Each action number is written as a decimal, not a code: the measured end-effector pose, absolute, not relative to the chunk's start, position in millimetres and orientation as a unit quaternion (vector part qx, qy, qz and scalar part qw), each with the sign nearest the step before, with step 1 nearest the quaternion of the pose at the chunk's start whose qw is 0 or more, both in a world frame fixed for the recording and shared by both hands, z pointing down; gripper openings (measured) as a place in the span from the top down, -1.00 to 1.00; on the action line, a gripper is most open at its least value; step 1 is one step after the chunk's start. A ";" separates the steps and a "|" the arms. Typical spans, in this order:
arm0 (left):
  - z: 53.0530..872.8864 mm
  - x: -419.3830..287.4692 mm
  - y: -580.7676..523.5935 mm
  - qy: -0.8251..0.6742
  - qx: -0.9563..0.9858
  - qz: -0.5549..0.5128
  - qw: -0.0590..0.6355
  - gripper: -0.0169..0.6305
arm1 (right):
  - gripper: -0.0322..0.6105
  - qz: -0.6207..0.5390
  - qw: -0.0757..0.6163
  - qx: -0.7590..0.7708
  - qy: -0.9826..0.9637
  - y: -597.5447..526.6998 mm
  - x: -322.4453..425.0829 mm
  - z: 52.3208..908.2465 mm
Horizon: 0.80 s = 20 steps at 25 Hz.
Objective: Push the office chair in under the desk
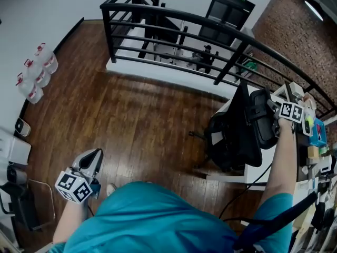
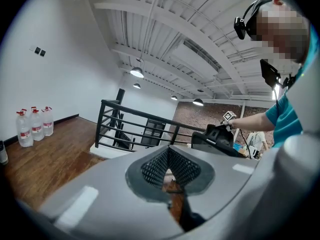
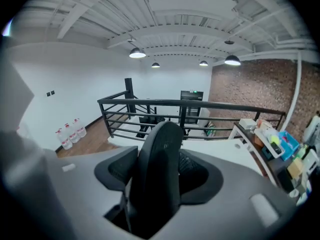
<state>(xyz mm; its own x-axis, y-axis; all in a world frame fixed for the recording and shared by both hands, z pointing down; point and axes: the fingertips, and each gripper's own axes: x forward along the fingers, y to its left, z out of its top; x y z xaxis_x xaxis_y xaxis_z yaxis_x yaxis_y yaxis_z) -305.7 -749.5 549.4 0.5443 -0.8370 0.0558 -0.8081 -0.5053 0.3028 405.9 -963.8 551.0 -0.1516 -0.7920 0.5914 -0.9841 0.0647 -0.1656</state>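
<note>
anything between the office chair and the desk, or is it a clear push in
Nothing visible stands between them. The office chair sits against the white desk, with the right gripper closed on its headrest. The space under the desk is hidden by the chair and desktop, so that part can't be checked.

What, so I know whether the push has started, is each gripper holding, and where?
The right gripper grips the office chair by its headrest; the left gripper holds nothing.
</note>
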 end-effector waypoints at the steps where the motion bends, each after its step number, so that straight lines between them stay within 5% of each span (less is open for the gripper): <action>1: 548.6 -298.9 -746.9 -0.476 0.866 -0.046 0.147 0.69 | 0.10 0.271 0.175 0.633 -0.704 -963.5 416.8 551.0; 11: 540.7 -267.4 -720.9 -0.505 0.851 -0.040 0.138 0.69 | 0.12 0.294 0.167 0.657 -0.674 -977.9 465.7 548.2; 20: 541.0 -276.3 -697.3 -0.529 0.837 -0.044 0.138 0.69 | -0.13 0.269 0.186 0.712 -0.622 -970.6 500.3 548.0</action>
